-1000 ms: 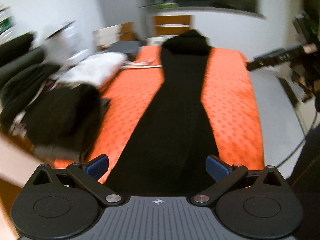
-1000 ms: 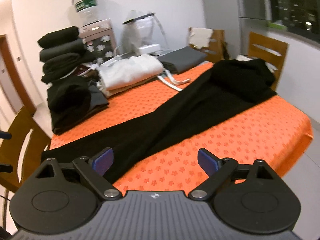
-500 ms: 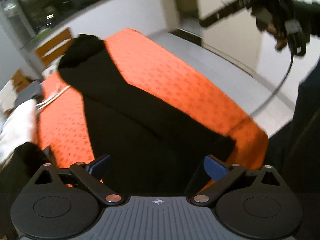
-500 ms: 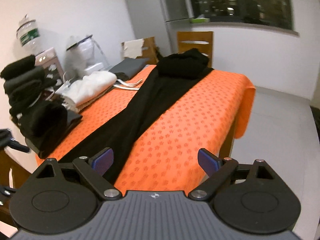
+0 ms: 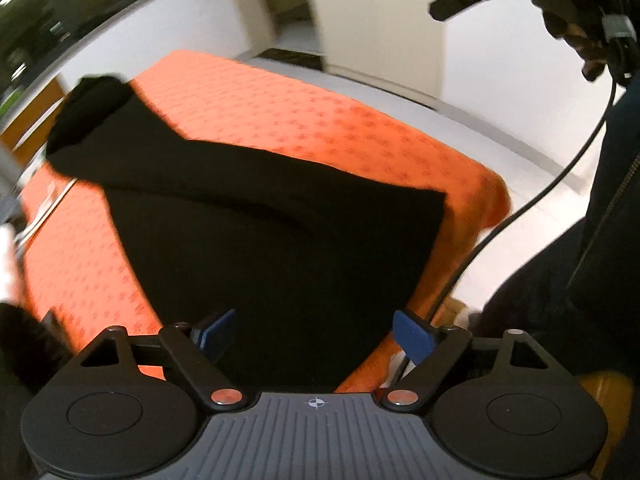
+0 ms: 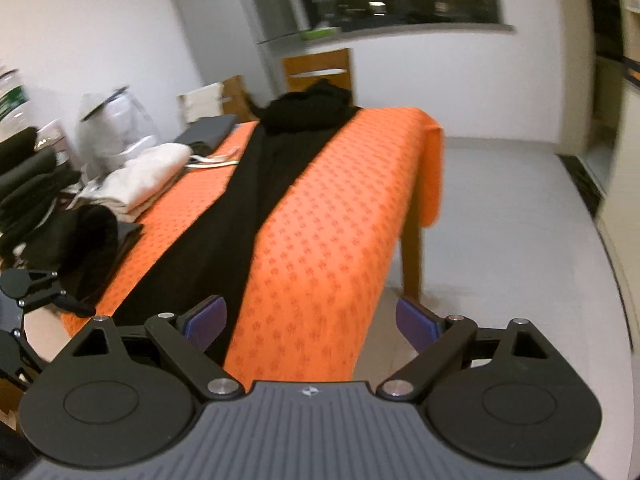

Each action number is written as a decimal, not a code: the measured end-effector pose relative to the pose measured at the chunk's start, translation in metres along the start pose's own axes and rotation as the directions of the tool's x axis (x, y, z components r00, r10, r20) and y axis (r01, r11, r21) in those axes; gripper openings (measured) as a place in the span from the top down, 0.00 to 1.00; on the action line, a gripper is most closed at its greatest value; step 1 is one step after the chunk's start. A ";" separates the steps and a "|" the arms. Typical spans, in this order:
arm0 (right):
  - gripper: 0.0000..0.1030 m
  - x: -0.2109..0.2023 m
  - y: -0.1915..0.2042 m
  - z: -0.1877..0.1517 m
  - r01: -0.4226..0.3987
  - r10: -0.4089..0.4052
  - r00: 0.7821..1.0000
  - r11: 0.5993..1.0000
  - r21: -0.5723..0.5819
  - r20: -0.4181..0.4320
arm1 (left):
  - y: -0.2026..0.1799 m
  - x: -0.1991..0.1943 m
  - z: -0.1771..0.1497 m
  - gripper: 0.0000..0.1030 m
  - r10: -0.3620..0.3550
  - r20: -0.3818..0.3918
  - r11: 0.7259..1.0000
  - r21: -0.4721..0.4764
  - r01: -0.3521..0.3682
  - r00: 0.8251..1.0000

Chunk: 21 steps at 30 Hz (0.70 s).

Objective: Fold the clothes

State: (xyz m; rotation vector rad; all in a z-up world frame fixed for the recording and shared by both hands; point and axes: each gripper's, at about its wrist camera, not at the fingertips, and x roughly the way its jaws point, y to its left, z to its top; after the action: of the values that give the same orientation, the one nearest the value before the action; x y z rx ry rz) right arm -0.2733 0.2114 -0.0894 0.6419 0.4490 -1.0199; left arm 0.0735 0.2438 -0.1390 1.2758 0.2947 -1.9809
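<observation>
Black garment lies stretched lengthwise along my surface, which wears an orange patterned cloth. In the left wrist view its broad near end fills the middle of the frame, with one square corner reaching toward the right edge of the cloth, and it narrows to a bunched end at upper left. In the right wrist view the same garment runs as a dark strip from lower left up to a heaped end near a wooden chair at top centre.

My left tongs are spread wide, empty, their blue pads above the garment's near end at the bottom of the frame. My right tongs are likewise spread and grip nothing, pointing over the surface's near corner.

At the left of the right wrist view sit folded white cloth and stacked dark clothes. A black cable trails down the right of the left wrist view.
</observation>
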 end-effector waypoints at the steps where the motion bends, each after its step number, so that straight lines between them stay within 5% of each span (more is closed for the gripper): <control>1: 0.08 -0.005 0.007 -0.010 0.024 -0.024 1.000 0.999 0.022 0.006 | -0.002 0.002 -0.003 0.22 -0.010 0.002 0.999 0.040 0.010 1.000; 10: 0.08 -0.043 0.066 -0.084 0.207 -0.217 0.976 0.959 0.194 0.032 | -0.018 0.021 -0.015 0.35 -0.052 0.054 0.964 0.263 0.036 0.997; 17: 0.08 -0.063 0.092 -0.114 0.296 -0.314 0.949 0.920 0.258 0.029 | -0.036 0.026 0.001 0.35 -0.141 0.128 0.953 0.285 0.100 0.982; 21: 0.08 -0.067 0.096 -0.122 0.323 -0.343 0.939 0.905 0.276 0.025 | -0.045 0.035 0.009 0.47 -0.126 0.148 0.957 0.278 0.081 0.981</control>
State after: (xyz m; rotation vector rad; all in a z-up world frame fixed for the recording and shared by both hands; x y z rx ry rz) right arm -0.2250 0.3715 -0.1103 0.7831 0.3649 -1.4433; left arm 0.0277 0.2538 -0.1734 1.2735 0.0078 -2.2614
